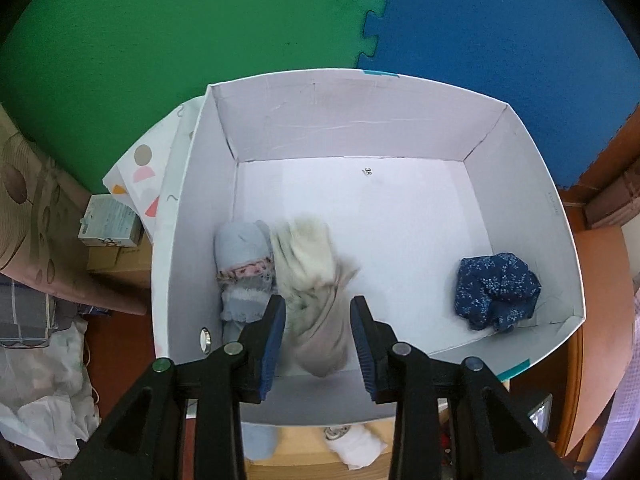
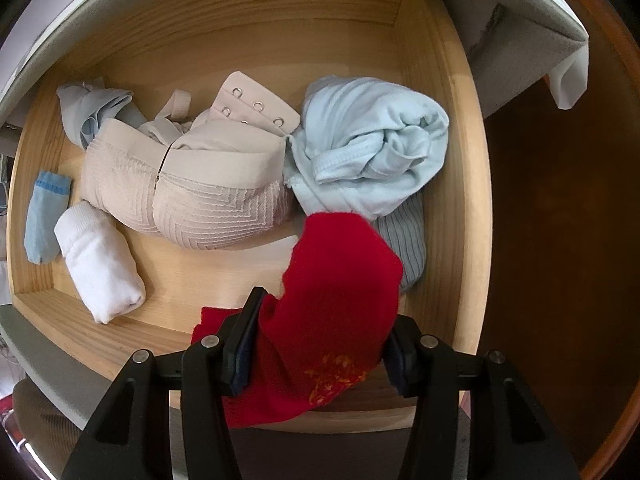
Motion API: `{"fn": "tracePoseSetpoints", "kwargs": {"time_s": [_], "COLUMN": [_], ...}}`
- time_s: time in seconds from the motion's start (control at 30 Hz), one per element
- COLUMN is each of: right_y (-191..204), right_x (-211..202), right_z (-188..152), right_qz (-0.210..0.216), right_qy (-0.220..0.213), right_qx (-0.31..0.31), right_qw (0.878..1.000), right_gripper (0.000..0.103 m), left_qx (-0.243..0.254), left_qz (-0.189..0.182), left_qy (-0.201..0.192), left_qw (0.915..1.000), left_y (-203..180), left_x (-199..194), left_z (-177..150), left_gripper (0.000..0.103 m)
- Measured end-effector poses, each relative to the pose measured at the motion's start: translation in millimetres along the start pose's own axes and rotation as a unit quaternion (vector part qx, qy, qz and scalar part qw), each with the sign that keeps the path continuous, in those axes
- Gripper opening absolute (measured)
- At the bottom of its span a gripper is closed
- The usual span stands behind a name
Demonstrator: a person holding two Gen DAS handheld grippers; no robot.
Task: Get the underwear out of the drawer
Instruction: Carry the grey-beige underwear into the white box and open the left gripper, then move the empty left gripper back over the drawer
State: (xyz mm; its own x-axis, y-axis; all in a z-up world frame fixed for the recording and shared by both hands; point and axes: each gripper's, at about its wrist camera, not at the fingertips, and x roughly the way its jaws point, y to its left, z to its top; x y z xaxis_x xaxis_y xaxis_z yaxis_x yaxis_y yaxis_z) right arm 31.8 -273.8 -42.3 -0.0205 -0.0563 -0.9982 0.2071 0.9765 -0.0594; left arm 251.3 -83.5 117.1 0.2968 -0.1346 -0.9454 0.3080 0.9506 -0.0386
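Beige bra [image 2: 192,184] and pale-blue roll [image 2: 372,140] crowd the drawer [image 2: 440,184] beyond red garment [image 2: 332,320].

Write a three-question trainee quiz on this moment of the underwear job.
1. True or false: the right gripper holds a red garment over the wooden drawer.
2. Which item lies alone in the white box? A) navy floral bundle B) white roll C) beige bra
3. Fill in: a ____ cloth, blurred, hangs between the left gripper jaws.

Key: 1 true; 2 A; 3 beige
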Motion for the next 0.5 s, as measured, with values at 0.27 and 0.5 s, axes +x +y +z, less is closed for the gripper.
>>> {"fn": "tracePoseSetpoints", "kwargs": {"time_s": [0.27, 0.5], "right_y": [2, 2], "right_x": [1, 2], "right_z": [1, 1], "right_qz": [-0.003, -0.003], "right_qy": [0.002, 0.003], "right_qx": [-0.001, 0.0], "right_qw": [1.0, 1.0], "right_gripper": [0.049, 0.049], "left_qx": [-0.01, -0.025], "left_qz": [-0.022, -0.016], "left_qy": [-0.028, -0.089], "left_qw": [0.9993, 0.9956], "left_y": [10, 30], "left_x": [-30, -80], "left_z": [-6, -56], "left_gripper": [0.046, 0.047]}}
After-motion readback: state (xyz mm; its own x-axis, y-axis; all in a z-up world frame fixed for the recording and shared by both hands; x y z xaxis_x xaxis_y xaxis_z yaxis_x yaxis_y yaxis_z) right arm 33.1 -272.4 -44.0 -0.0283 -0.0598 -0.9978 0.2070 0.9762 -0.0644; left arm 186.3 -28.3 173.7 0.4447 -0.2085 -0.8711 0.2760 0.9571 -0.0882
